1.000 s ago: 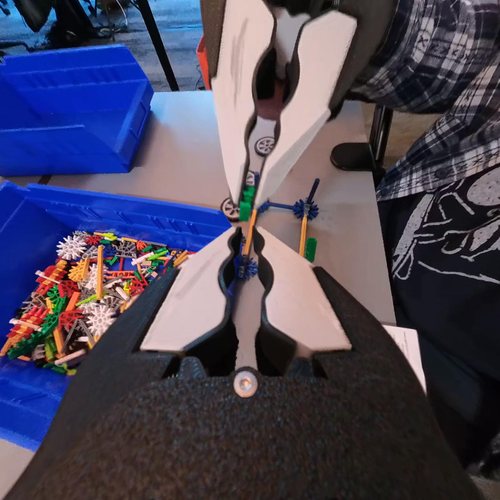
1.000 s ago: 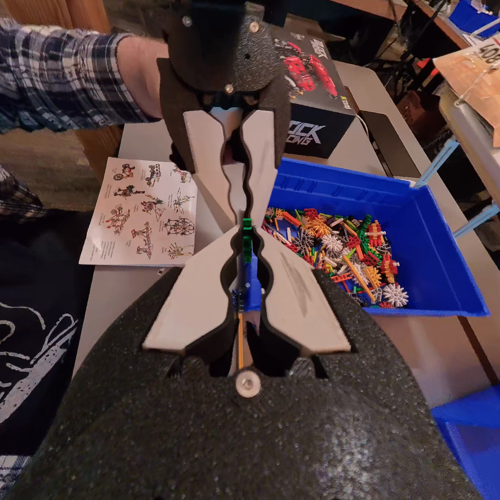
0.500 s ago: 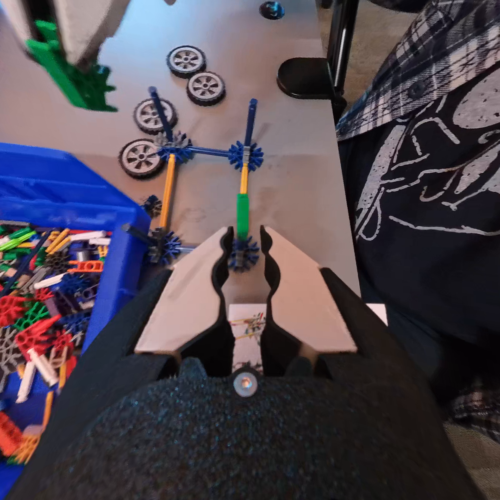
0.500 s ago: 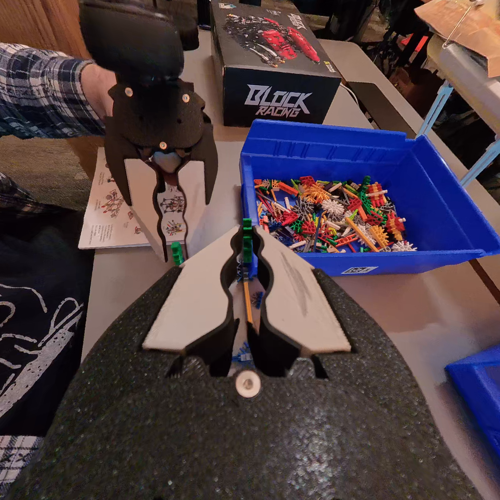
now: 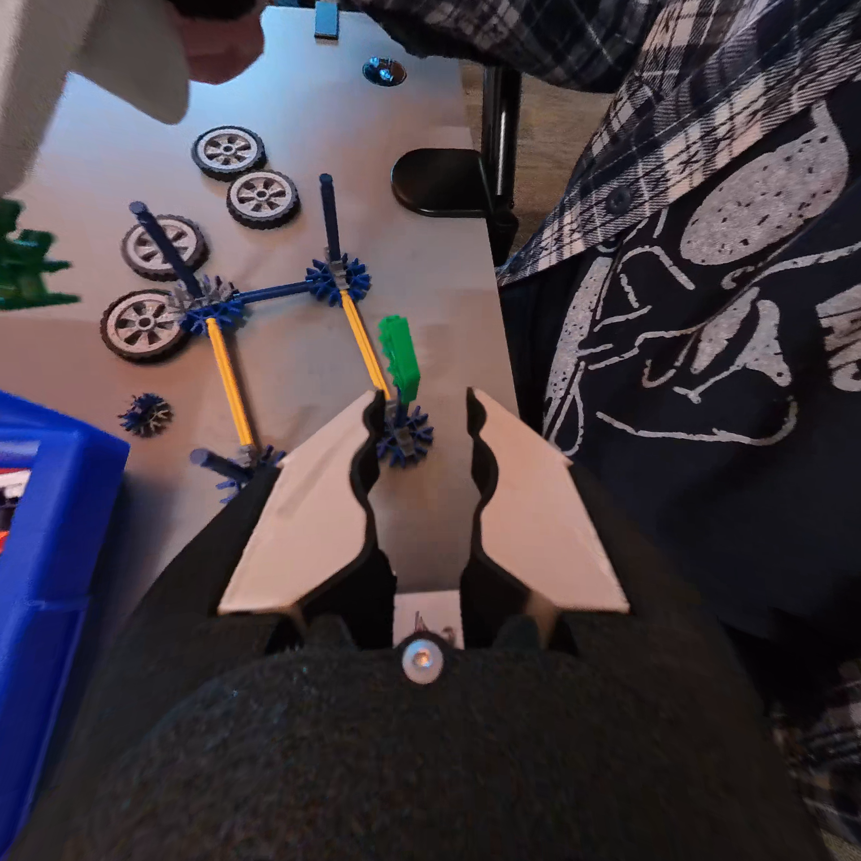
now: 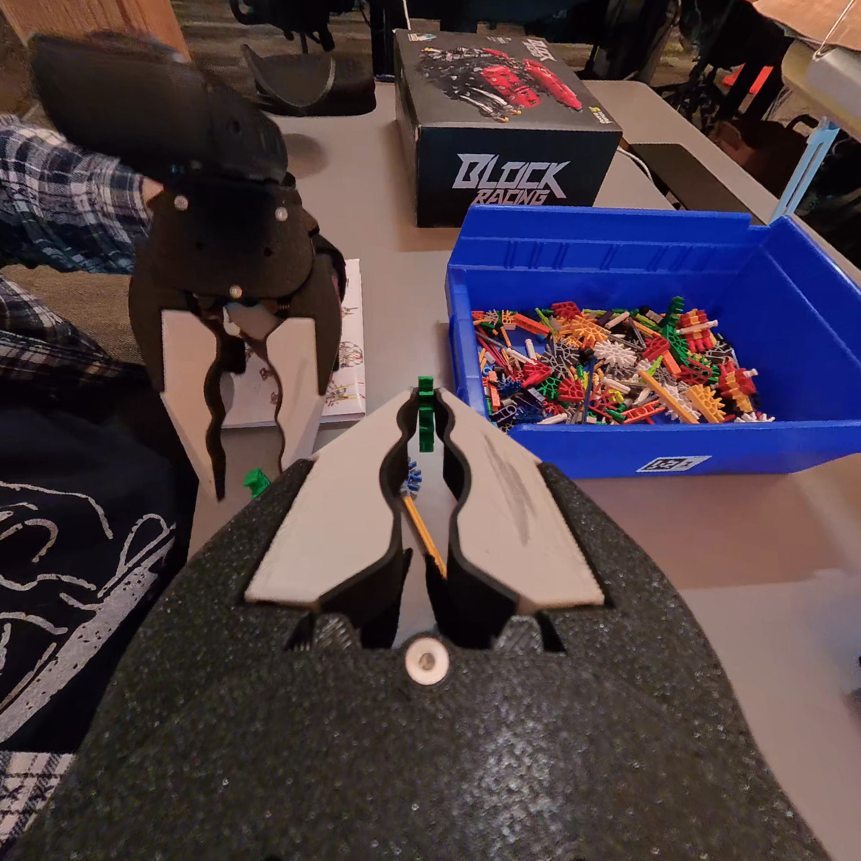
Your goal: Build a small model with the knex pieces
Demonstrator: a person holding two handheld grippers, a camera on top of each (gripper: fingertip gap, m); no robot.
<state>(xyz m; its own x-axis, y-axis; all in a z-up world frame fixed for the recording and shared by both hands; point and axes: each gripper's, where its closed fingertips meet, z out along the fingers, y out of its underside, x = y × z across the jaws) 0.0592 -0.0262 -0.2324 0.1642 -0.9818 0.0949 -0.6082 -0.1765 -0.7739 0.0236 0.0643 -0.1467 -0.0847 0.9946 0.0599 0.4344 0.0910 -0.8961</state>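
Observation:
A flat frame of yellow rods (image 5: pixel 228 377), dark blue rods and blue snowflake connectors (image 5: pixel 338 279) lies on the grey table (image 5: pixel 303 116). My left gripper (image 5: pixel 421 396) is open, its fingers on either side of the frame's near blue connector (image 5: pixel 404 438) without gripping it. A green piece (image 5: pixel 398 358) stands tilted on that connector. My right gripper (image 6: pixel 425 396) is shut on a green connector (image 6: pixel 425 410) and holds it above the table. In the left wrist view it is at the far left with that green connector (image 5: pixel 23 270). The left gripper also shows in the right wrist view (image 6: pixel 247 433).
Several grey wheels (image 5: pixel 263 198) lie beyond the frame, and a loose blue connector (image 5: pixel 145 413) beside it. A blue bin (image 6: pixel 792 289) holds many coloured pieces. A black box (image 6: pixel 503 140) and an instruction sheet (image 6: pixel 345 372) are on the table. A person sits at the table's edge (image 5: pixel 699 326).
The two grippers were tip to tip and have drawn apart. My right gripper has moved off with the green connector. My left gripper has opened wider at the near blue connector.

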